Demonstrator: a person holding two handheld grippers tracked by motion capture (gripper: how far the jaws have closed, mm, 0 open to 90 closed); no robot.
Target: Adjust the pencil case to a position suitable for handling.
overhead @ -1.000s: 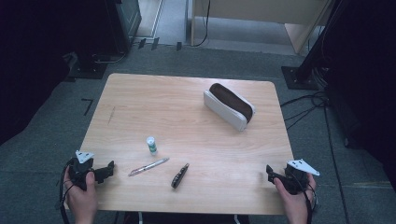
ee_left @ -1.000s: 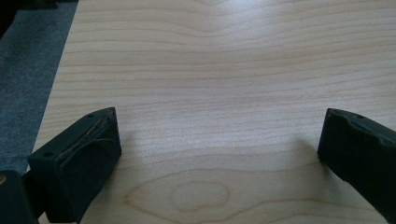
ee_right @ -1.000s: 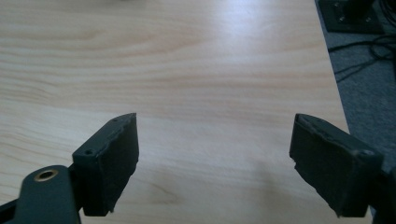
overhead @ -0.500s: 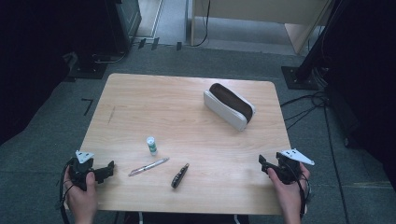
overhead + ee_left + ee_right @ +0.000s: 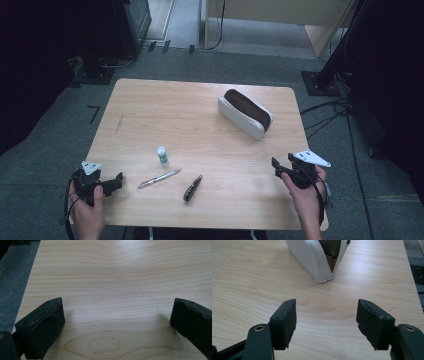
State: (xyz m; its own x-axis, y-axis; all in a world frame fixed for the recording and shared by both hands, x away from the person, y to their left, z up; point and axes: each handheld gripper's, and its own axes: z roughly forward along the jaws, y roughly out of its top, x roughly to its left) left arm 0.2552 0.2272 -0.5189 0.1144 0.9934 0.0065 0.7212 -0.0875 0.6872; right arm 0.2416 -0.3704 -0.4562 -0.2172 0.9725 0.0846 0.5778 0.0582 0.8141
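Right tongs (image 5: 278,167) came up off the bench's (image 5: 200,110) near right corner, narrowing, empty; line up square on the pouch (image 5: 245,114). Left tongs (image 5: 118,181) wide open, empty.

Light wood table (image 5: 150,107) sat mid-room, rounded corners, grain running across, faint dark scuff near its left side. Floor (image 5: 45,165) around it was grey carpet, dull and evenly lit. Overhead light gave a pale sheen on the tabletop's far part. Top left, a dark cabinet (image 5: 131,25) stood on the carpet w/ a black stand base (image 5: 95,75) beside it. At the back, a paler strip of floor (image 5: 260,37) ran below a light wood panel (image 5: 280,10), w/ a cable (image 5: 217,30) hanging down. Right side, a black post on a square base (image 5: 320,82), loose cables (image 5: 330,112) trailing across the carpet. Both far edges fell into deep shadow.
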